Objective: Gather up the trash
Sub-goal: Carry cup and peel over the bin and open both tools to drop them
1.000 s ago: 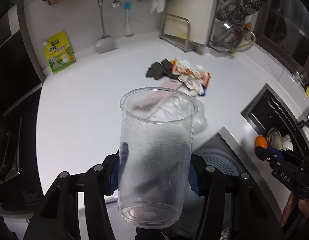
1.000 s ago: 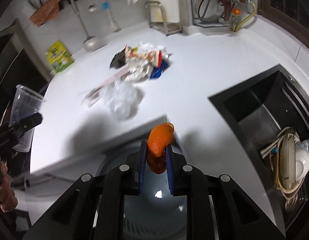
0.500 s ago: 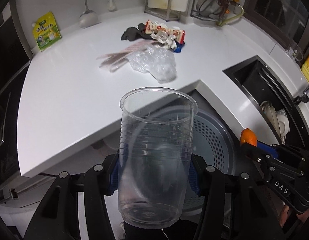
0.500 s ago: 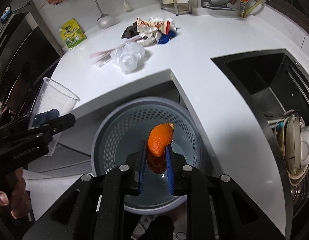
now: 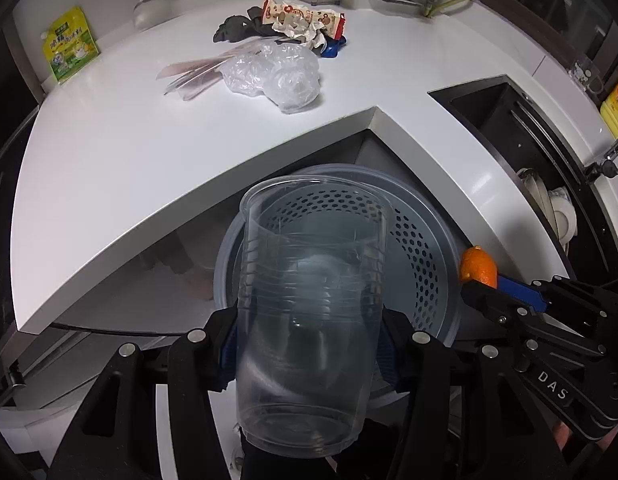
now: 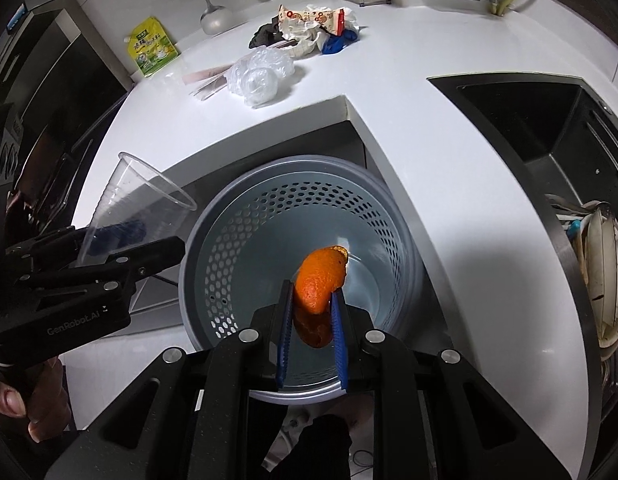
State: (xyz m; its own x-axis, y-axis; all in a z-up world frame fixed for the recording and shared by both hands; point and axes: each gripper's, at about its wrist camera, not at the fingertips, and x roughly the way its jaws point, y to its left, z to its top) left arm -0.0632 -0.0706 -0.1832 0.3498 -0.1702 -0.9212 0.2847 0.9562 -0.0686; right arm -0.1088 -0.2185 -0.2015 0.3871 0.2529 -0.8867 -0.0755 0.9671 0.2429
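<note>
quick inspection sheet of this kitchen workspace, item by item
surface: white counter, corner-shaped, bare at the near edge
job's things: clear plastic cup and orange peel held over the grey perforated bin; bin looks empty
clutter: crumpled clear plastic, snack wrapper, dark scrap and blue scrap piled on the counter; yellow-green pouch against the wall
grippers: left gripper shut on the cup; right gripper shut on the peel
cables: nothing seen
surroundings: dark sink with stacked dishes; ladle at the wall
</note>
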